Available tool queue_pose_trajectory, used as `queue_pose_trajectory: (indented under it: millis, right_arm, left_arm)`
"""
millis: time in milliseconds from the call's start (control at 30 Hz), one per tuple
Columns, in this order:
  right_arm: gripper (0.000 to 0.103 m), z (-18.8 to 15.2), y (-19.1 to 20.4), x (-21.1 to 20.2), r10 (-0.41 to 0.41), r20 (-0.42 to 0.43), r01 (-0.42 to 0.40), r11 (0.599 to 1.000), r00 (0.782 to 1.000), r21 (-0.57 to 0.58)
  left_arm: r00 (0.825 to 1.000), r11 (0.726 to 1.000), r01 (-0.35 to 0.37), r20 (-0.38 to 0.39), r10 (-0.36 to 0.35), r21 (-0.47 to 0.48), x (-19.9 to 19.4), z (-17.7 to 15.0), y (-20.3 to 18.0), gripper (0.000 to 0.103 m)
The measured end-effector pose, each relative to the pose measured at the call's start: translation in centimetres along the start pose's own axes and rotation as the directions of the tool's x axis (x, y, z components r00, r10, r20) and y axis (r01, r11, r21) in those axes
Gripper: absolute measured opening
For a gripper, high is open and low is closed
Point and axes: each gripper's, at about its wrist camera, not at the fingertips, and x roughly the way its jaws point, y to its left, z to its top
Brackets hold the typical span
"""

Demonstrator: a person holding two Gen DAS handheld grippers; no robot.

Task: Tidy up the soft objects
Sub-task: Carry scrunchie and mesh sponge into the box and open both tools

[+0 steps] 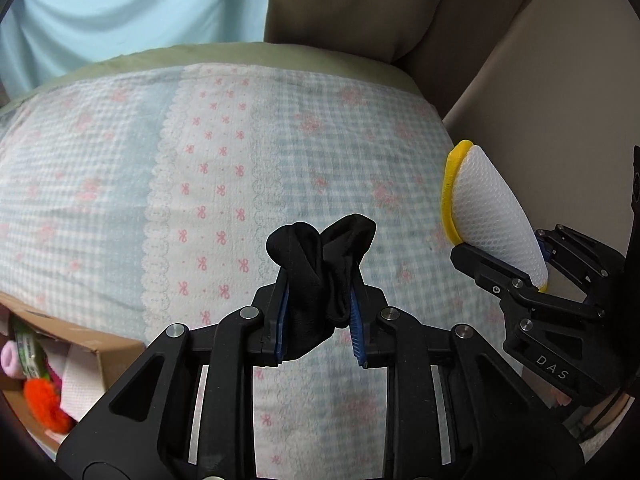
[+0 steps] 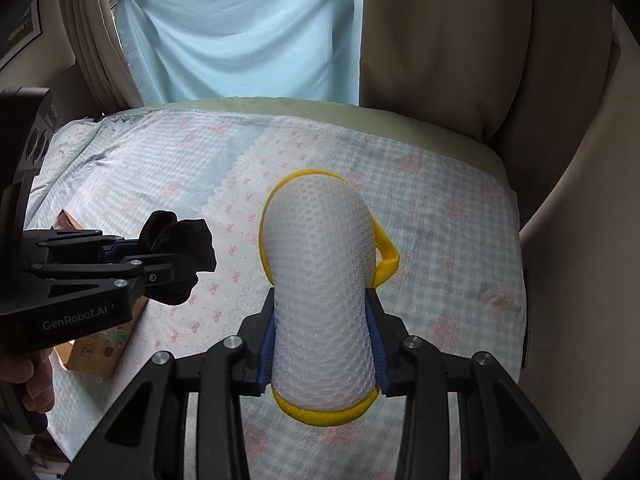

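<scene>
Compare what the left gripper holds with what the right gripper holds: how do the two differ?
The black sock is dark, limp and bunched; the white mesh sponge is pale, puffy and yellow-rimmed, with a yellow loop. The sock is smaller than the sponge. Both are clamped, the sock in the left gripper, the sponge in the right gripper, above the checked bedspread.

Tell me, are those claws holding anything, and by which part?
Left claw pinches a bunched black sock around its middle. Right claw squeezes a white mesh sponge with yellow trim across its lower half.
</scene>
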Motion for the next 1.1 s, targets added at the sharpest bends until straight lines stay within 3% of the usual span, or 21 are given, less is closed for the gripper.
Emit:
queue_pose_trajectory:
  millis: [233, 467, 800, 1100]
  right_arm:
    - [0.036, 1.4, 5.8, -6.1, 0.03, 0.004, -0.03, 1.0, 1.0, -0.009]
    - [0.036, 2.2, 13.2, -8.7, 0.087, -0.009, -0.087, 0.994, 0.996, -0.061]
    - [0.036, 3.0, 23.3, -7.7, 0.118, -0.072, -0.123, 0.99, 0.99, -0.066]
    - [0.036, 3.8, 31.4, -3.7, 0.101, -0.144, -0.097, 0.995, 0.984, 0.036]
  left_arm:
    - [0.999, 0.999, -0.028, 0.022, 0.028, -0.028, -8.7, -1.6, 1.5, 0.021]
    - [0.995, 0.993, -0.088, 0.042, 0.091, -0.085, -15.6, -4.6, 6.1, 0.021]
    - [0.99, 0.978, -0.131, 0.037, 0.139, -0.163, -21.2, -7.9, 16.2, 0.021]
    - [0.99, 0.98, -0.14, -0.033, 0.136, -0.139, -22.0, -9.9, 25.8, 0.021]
